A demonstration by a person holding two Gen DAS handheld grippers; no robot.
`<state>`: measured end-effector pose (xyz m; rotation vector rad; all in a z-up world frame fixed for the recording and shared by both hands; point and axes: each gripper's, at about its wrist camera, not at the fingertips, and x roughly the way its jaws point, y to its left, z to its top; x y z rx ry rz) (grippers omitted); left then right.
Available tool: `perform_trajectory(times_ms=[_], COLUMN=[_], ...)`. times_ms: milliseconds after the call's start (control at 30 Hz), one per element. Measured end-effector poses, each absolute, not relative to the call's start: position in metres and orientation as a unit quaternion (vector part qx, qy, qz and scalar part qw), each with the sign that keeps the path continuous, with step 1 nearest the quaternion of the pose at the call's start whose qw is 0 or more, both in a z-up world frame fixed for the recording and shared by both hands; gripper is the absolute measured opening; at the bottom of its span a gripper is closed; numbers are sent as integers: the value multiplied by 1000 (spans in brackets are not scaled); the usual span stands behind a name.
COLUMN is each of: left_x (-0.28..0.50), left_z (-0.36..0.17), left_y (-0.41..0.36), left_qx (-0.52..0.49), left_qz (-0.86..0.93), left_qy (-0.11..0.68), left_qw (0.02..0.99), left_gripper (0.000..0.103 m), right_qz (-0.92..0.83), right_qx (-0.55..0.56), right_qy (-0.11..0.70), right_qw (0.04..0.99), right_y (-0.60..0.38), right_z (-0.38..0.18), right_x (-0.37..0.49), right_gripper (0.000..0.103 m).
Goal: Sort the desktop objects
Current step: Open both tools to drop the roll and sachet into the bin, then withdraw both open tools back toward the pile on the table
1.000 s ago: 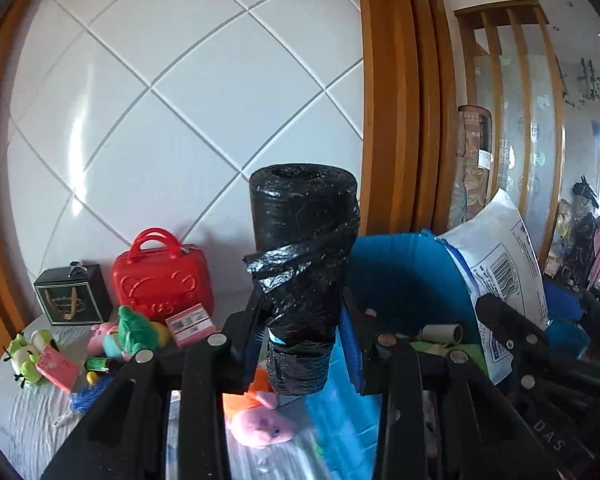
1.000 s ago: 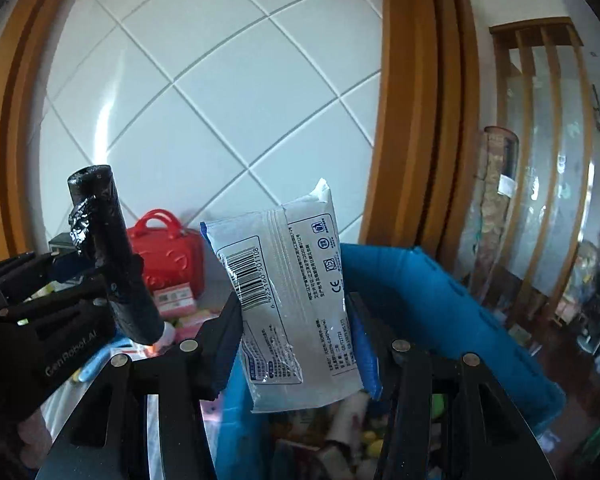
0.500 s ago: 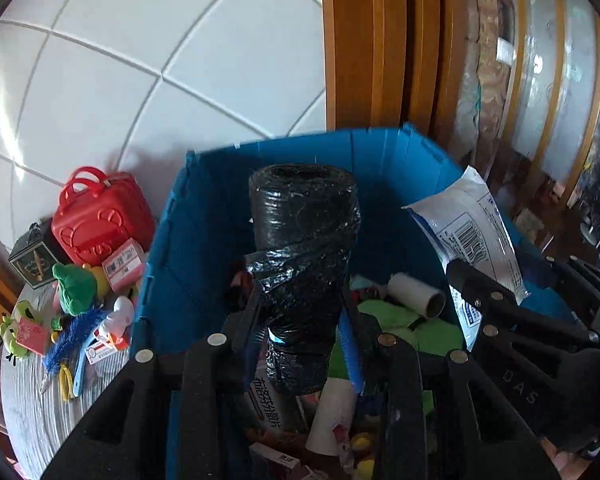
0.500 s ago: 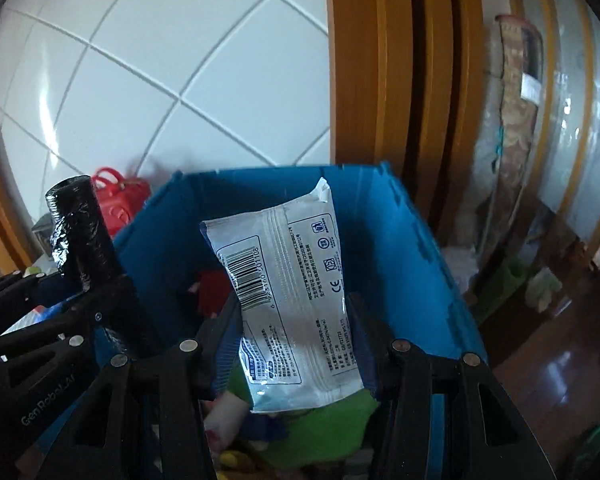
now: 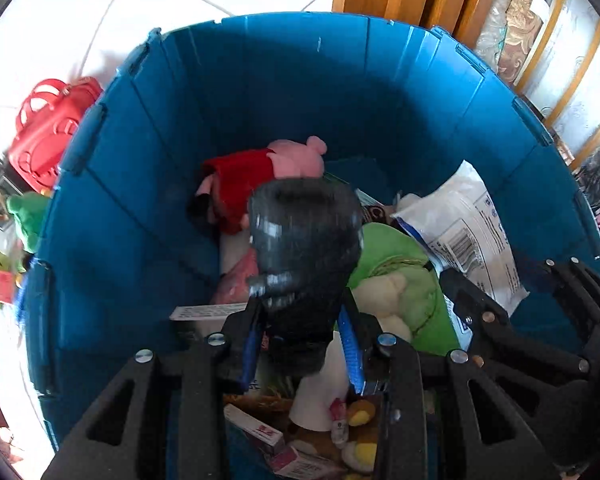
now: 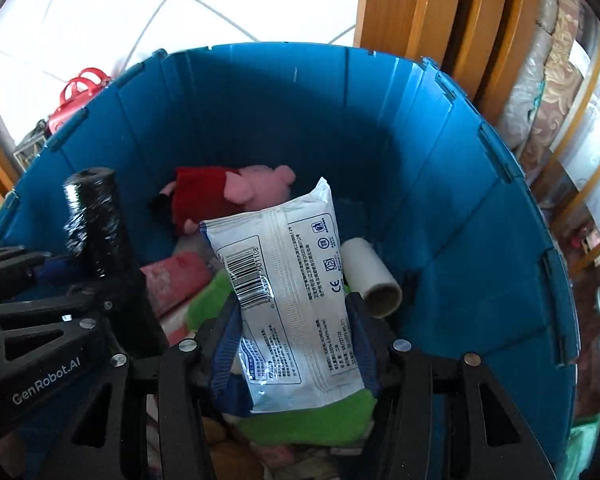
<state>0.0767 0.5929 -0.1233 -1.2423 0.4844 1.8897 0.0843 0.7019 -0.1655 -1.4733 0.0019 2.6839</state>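
Black bag roll (image 5: 304, 248) upright, clamped in left gripper (image 5: 303, 344) above blue bin (image 5: 260, 80) | white wipes pack (image 6: 290, 292) pinched in right gripper (image 6: 296, 344) over same bin | pink pig plush (image 6: 236, 192) lies inside by far wall

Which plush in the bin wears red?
The pink pig plush, lying against the far wall of the blue bin, in a red dress. The green plush nearer the grippers has no red on it.
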Motion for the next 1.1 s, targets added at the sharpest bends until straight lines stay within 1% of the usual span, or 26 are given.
perform_trajectory(times_ms=[133,200,233,267,300,367,433,467,500,600,633,700,733,800,867,933,1000,1100], left_x=[70,69,69,67,65,63,64,63,63,69,71,72,71,69,62,52,36,11], left_z=[-123,-121,-120,-118,-113,-106,-98,-94,-87,-62,-52,-33,-23,-5,6,10,6,-7], left_y=[586,587,586,585,581,579,574,572,569,547,538,520,508,481,454,431,410,374], left_qx=[-486,-481,-477,-473,-468,-454,-440,-434,-427,-394,-383,-364,-353,-323,-302,-302,-317,-337], left_qz=[764,773,778,784,789,799,810,815,820,843,849,857,864,881,895,896,893,892], left_qy=[185,188,189,189,187,181,174,169,163,140,134,127,118,95,77,70,68,68], left_qw=[383,369,361,356,352,350,347,345,345,338,340,343,339,332,320,318,312,294], left_gripper=[35,40,41,42,43,43,44,44,44,44,46,64,68,82,86,87,87,87], right_qz=[873,872,872,872,873,874,881,883,884,889,893,895,896,902,909,913,913,916], right_qx=[-485,-486,-487,-486,-485,-481,-469,-466,-464,-457,-449,-444,-442,-430,-413,-404,-403,-399], right_qy=[-2,0,2,5,7,6,2,1,2,20,19,22,27,34,42,53,61,48], right_qw=[47,54,56,57,57,62,62,61,59,34,31,32,28,18,19,8,-9,-18], right_y=[700,701,707,710,712,720,722,722,721,720,718,716,714,707,699,688,670,632], right_z=[-167,-166,-166,-164,-163,-162,-157,-155,-154,-147,-141,-131,-126,-111,-100,-93,-89,-80], right_x=[88,90,86,84,84,71,71,70,70,72,74,78,79,83,87,91,92,90], right_gripper=[52,53,54,60,76,97,98,101,103,103,103,103,103,103,103,103,103,103])
